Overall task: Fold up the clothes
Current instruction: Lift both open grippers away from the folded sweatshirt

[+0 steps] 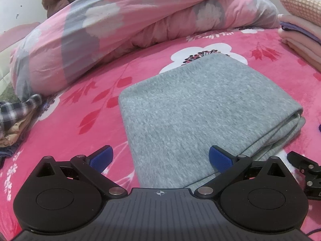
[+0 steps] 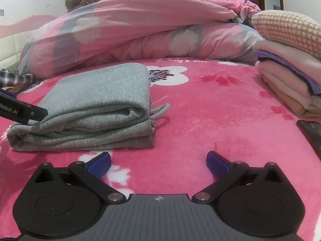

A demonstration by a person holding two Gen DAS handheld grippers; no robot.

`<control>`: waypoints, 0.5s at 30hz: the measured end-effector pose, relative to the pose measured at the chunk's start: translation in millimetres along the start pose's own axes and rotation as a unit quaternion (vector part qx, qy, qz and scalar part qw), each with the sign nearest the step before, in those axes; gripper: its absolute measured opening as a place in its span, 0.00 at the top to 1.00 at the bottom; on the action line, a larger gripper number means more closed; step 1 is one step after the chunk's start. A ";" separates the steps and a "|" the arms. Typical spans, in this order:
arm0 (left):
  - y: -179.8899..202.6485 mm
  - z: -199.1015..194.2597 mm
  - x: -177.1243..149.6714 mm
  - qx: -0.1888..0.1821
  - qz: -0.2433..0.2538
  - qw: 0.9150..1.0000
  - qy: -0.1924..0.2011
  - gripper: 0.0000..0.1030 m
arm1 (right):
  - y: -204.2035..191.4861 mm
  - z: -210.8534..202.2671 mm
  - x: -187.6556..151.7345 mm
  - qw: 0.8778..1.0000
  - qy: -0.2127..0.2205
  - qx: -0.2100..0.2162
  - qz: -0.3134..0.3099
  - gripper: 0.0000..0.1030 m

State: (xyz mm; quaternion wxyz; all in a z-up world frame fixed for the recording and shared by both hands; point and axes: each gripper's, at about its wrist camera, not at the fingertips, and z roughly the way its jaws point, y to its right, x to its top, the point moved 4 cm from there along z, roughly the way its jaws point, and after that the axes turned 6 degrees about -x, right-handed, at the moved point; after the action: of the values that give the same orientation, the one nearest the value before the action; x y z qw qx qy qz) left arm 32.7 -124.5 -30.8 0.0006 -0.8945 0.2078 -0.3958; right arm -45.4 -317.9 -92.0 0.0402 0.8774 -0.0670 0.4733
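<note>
Left wrist view is being filled by a grey garment (image 1: 202, 112), already folded into a thick rectangle and lying flat on the pink floral blanket (image 1: 200, 38). The left gripper (image 1: 160, 158) is being held wide, empty, its blue pads (image 1: 219, 158) hanging over the near edge of the garment. In the right wrist view the right gripper (image 2: 158, 163) is likewise being held wide and empty, low over bare blanket just beside the garment, where loose layers and a drawstring loop (image 2: 160, 110) are showing at the open edge. A likely risk is being posed by those layers: if only the top ply is being pinched in a lift, the bundle could be pulled open. The drawstring could be snagged by a finger. A stack (image 2: 289, 84) of folded clothes is sitting well apart on the right, with a dark phone (image 2: 311, 132) near it; a careless carry could be toppling the stack or dragging the garment across the phone.
</note>
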 end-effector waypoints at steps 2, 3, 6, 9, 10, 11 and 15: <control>-2.1 -0.3 -0.9 -0.007 -0.003 1.000 0.000 0.00 | 0.2 -0.4 -0.3 1.000 0.001 0.000 0.001 0.00; -3.4 -0.5 -1.4 -0.011 -0.005 1.000 -0.001 0.00 | 0.0 -0.5 -0.4 1.000 0.002 0.000 0.001 0.00; -8.4 -0.4 -4.0 -0.031 -0.016 0.999 -0.006 0.00 | -0.2 -0.9 -1.0 1.000 0.003 0.000 0.002 0.00; -14.3 0.0 -7.0 -0.054 -0.033 0.998 -0.012 0.00 | 1.4 -2.4 -1.7 1.000 0.005 0.005 0.010 0.00; -17.5 0.5 -8.2 -0.064 -0.047 0.997 -0.017 0.00 | 2.3 -2.9 -1.8 1.000 0.006 0.007 0.013 0.00; -21.2 0.9 -9.8 -0.076 -0.061 0.995 -0.020 0.00 | 3.4 -3.5 -1.7 1.000 0.007 0.010 0.018 0.00; -43.0 -3.4 -20.3 -0.138 -0.135 0.981 -0.011 0.00 | 9.5 -5.9 -0.7 0.999 0.009 0.025 0.039 0.00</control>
State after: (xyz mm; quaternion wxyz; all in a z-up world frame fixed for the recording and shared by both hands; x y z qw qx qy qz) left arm 34.1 -77.1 -35.7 -0.1740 -0.9101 0.1377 -0.3500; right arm -52.1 -326.5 -89.2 0.0004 0.8705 -0.0892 0.4840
